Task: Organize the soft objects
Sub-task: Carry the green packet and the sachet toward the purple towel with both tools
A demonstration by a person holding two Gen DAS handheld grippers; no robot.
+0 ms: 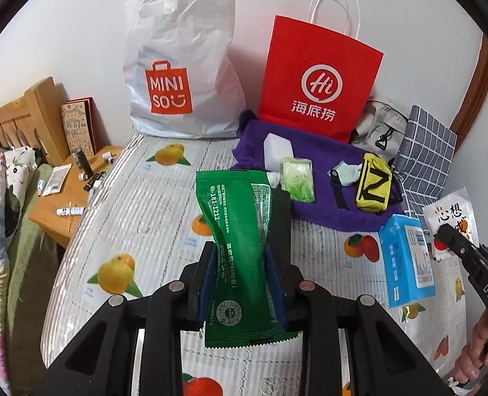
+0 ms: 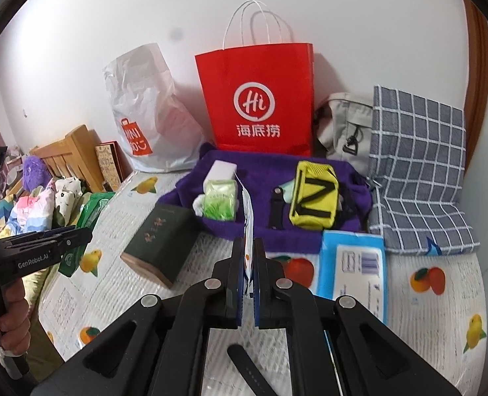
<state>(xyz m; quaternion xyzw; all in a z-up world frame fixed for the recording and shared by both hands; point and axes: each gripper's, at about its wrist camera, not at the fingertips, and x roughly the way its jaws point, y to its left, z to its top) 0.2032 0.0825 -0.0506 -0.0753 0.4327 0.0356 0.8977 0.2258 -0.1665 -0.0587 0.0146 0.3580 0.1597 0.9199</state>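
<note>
Two soft packets, one clamped in each gripper above the bed.

The left gripper pinches a green packet at its waist; it is light, crinkly and slippery, so a mid-body hold suits it. It stands upright between the fingers, white print down its back. The right gripper is closed on a thin white packet, edge-on between the fingers.

White plastic bag reads "MINISO"; red paper bag "Hi 海底捞"; green packet "40-181-1212".
</note>
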